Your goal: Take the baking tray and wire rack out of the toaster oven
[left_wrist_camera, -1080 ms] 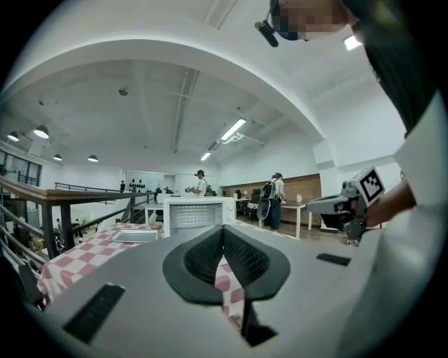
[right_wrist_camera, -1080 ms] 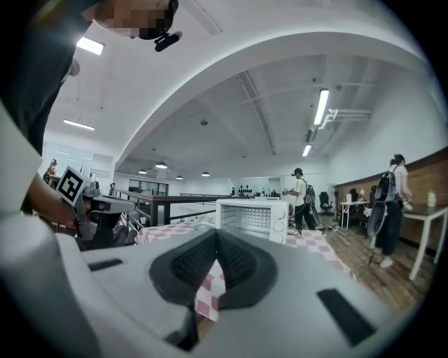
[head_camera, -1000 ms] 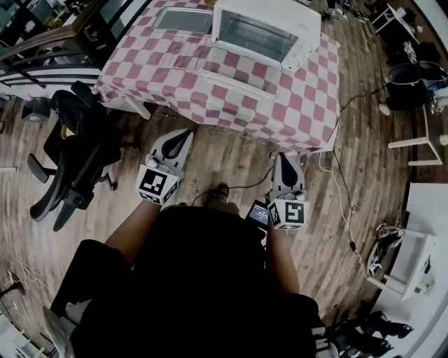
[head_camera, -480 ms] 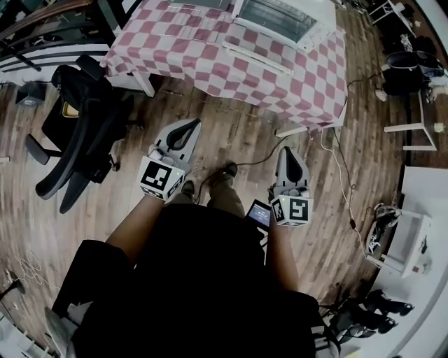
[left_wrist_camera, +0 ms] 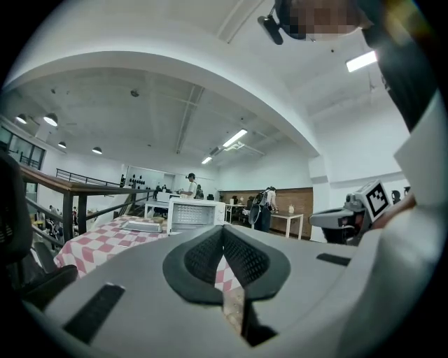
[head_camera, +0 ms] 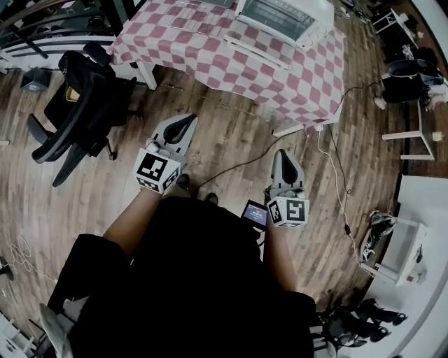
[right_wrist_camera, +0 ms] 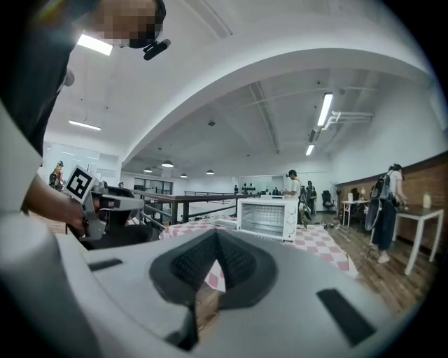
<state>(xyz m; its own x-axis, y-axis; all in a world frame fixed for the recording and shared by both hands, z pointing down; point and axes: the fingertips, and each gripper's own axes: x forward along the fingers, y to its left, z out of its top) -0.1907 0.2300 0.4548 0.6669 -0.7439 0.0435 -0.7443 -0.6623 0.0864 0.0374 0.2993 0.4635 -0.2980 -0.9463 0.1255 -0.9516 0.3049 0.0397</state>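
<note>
Jaws together on left gripper (head_camera: 183, 123), right gripper (head_camera: 283, 156); toaster oven (head_camera: 280, 17) cropped

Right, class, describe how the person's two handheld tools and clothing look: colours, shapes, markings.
The left tool and right tool have pale grey shells tapering to a point, with black dimpled pads inside. Each carries a white cube with black square markers at the hand end. The person wears a black top.

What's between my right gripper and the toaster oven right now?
Head view: wood floor crossed by a dark cable, then checkered tablecloth bearing a pale strip I can't identify, before the toaster oven.
</note>
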